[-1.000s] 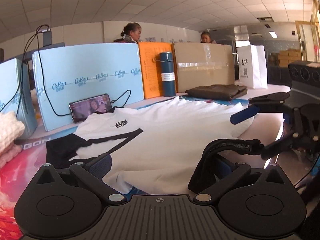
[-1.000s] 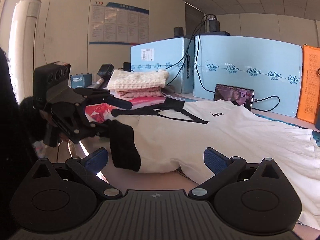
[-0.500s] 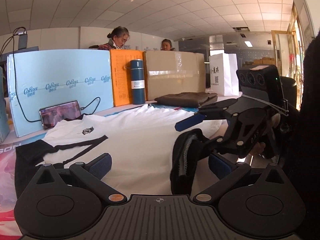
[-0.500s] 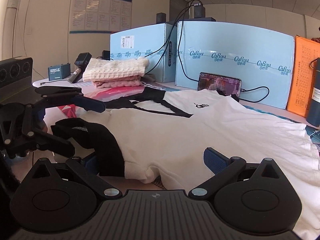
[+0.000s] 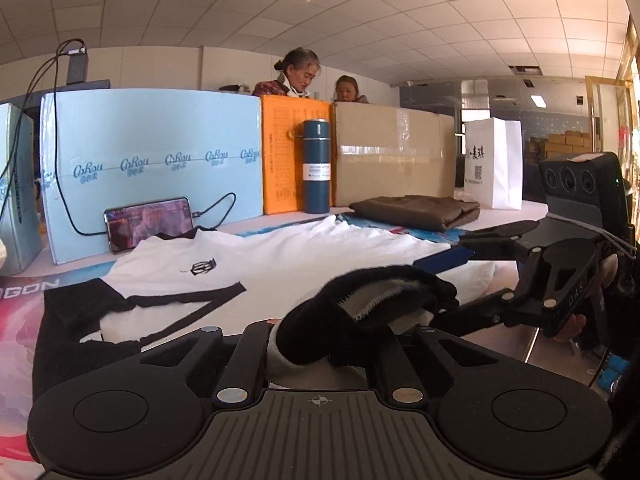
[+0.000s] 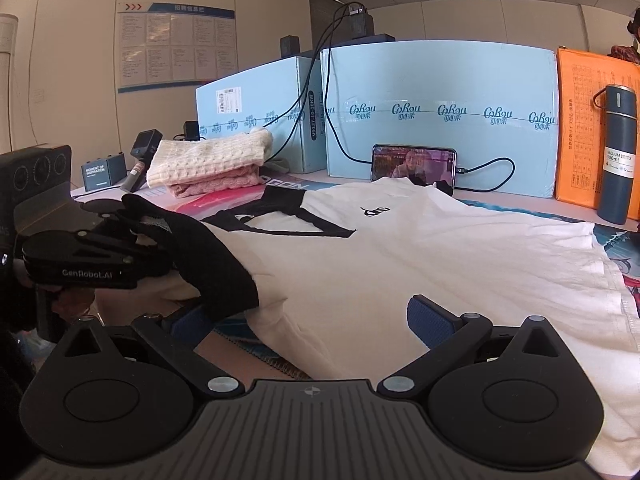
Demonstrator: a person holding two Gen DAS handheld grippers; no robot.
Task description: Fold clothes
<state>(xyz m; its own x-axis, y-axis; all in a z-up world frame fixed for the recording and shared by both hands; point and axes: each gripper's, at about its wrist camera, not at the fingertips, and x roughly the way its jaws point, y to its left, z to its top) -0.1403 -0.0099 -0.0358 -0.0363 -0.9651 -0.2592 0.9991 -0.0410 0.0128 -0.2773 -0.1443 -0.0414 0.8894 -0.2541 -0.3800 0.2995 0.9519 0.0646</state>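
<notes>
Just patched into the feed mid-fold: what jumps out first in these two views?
The white T-shirt spread across the table, with its black sleeve pinched in the left gripper at the near edge. The right gripper is open over the near edge. Behind, a phone plays video against blue boxes.

White T-shirt (image 6: 400, 264) with black sleeves, black shoulder stripes and a small black chest logo is lying spread front-up on the table, its collar touching the base of the phone (image 6: 414, 162) and its hem stretching away toward the side of the blue bottle. Near black sleeve (image 5: 360, 312) is lifting off the table on the side of the shirt farthest from the phone, bunching and folding over so its white inner seam is showing. Far black sleeve (image 5: 76, 316) is lying flat, crumpled slightly.
</notes>
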